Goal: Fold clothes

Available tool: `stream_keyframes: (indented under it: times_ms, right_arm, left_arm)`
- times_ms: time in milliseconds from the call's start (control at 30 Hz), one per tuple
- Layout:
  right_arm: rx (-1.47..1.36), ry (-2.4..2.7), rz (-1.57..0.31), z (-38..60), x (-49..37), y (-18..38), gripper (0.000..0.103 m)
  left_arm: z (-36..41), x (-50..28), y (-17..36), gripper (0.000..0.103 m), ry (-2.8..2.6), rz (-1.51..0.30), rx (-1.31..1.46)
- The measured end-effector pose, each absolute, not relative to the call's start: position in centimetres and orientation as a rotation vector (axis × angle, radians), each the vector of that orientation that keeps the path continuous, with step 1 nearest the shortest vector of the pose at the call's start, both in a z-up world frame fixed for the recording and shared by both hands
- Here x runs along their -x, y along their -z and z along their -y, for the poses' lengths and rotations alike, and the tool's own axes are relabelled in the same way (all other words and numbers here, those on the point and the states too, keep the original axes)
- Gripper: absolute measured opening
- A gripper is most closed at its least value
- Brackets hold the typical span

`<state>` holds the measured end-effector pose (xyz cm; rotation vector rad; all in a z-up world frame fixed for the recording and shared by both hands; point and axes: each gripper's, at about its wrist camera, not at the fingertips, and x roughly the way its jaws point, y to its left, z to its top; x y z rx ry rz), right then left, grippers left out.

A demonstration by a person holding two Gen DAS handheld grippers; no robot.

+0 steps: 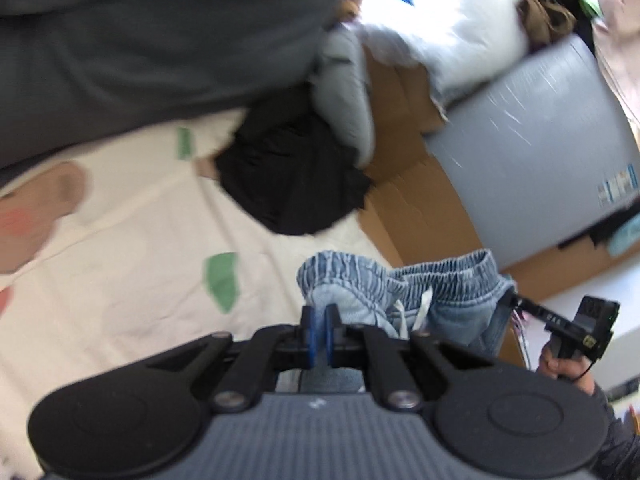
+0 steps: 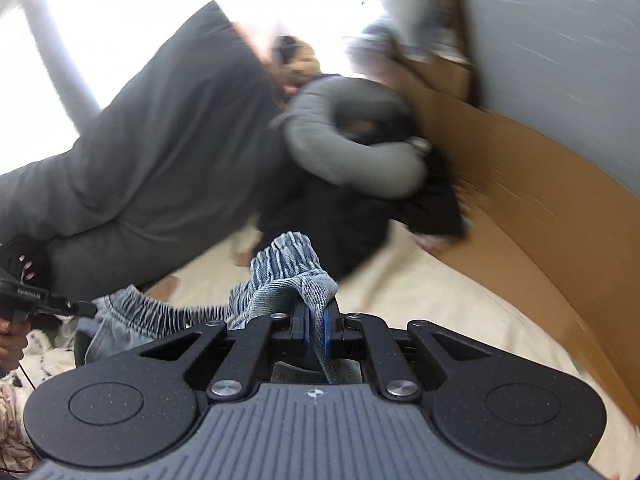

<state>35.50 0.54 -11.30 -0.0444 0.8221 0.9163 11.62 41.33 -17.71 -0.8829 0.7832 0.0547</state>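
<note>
While clamped at both ends of its ruched elastic waistband, a faded blue denim garment [image 1: 404, 292] is held above the cream printed bedsheet [image 1: 132, 264] by the left gripper [image 1: 319, 334] and right gripper [image 2: 316, 330]; corrugated brown cardboard [image 2: 532, 208] lines the sheet's far edge.

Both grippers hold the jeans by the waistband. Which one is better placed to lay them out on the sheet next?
Left, probably. The left gripper pinches the jeans over open sheet; the right gripper grips nearer the cardboard and black garment.
</note>
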Motion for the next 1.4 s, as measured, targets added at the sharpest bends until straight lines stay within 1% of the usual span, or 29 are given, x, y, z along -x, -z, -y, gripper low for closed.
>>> stream_keyframes:
  times_ms: [200,633,933,1100,1400]
  right_arm:
    - [0.107,-1.071,-0.783,-8.0,-35.3,10.1,0.004]
    - [0.125,-1.289,-0.676,-20.4,-34.1,6.4,0.004]
    - [0.177,-1.431,-0.662,-28.8,-33.4,6.4,0.004]
    - [0.211,-1.465,-0.720,-33.4,-33.8,8.9,0.004]
    - [0.359,-1.366,-0.882,-39.1,-35.9,18.9,0.005]
  left_arm:
    - [-43.5,-6.7,17.0,0.004,-0.174,-0.730,0.913]
    - [-47.2,2.9,13.0,0.004,-0.390,-0.577,0.942]
    - [-50.0,6.9,12.3,0.004,-0.546,-0.573,0.947]
    - [-51.9,6.9,13.9,0.004,-0.593,-0.611,0.955]
    - [-54.5,2.1,23.1,0.004,-0.587,-0.799,0.962]
